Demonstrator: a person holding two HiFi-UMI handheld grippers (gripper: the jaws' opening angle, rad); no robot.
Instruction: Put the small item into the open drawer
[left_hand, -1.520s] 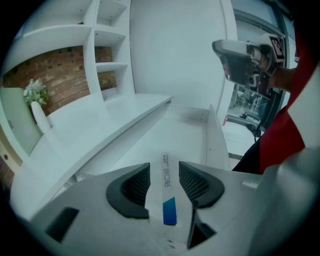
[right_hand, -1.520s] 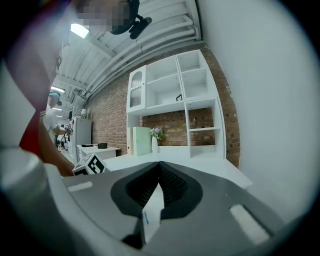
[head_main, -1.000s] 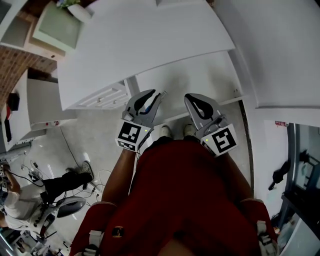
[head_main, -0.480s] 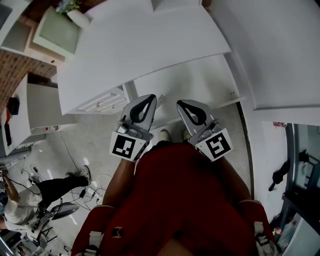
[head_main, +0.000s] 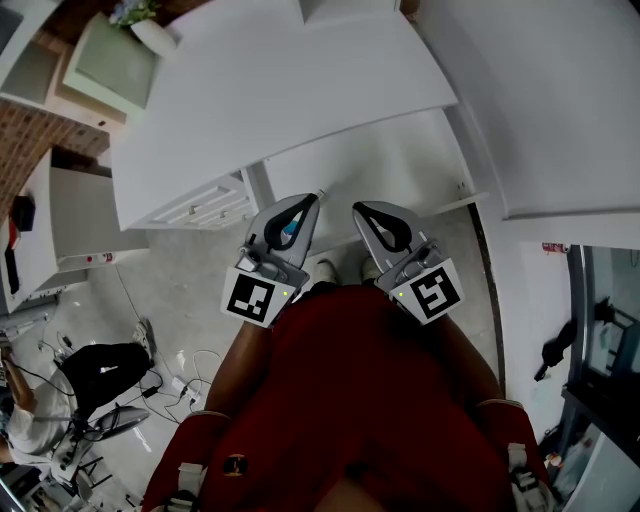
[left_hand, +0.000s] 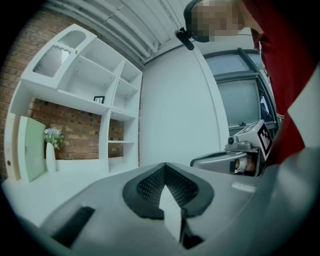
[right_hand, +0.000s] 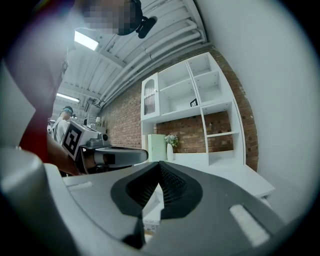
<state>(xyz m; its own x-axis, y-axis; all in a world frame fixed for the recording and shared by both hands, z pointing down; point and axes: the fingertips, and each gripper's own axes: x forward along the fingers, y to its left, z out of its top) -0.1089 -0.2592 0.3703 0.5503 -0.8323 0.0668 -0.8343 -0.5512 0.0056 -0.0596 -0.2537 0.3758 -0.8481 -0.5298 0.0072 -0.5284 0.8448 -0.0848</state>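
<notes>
In the head view I hold both grippers close to my body, side by side, above the floor in front of a white desk (head_main: 290, 90). My left gripper (head_main: 316, 198) is shut, tips together. In the left gripper view (left_hand: 165, 164) nothing sits between the jaws. A small blue-green patch shows inside its finger loop in the head view; I cannot tell what it is. My right gripper (head_main: 357, 208) is also shut and empty (right_hand: 160, 162). A white drawer unit (head_main: 205, 205) stands under the desk's left end. No small item is identifiable.
A lower white panel (head_main: 400, 160) lies just ahead of the grippers. A white shelf unit (left_hand: 85, 90) stands against a brick wall, with a vase of flowers (left_hand: 50, 150) and a pale green board (left_hand: 30, 150) on the desk. Someone sits among cables on the floor (head_main: 90, 370).
The left gripper's jaws have closed since a second ago. Both grippers drew slightly nearer each other and back toward my body. The person on the floor shifted.
</notes>
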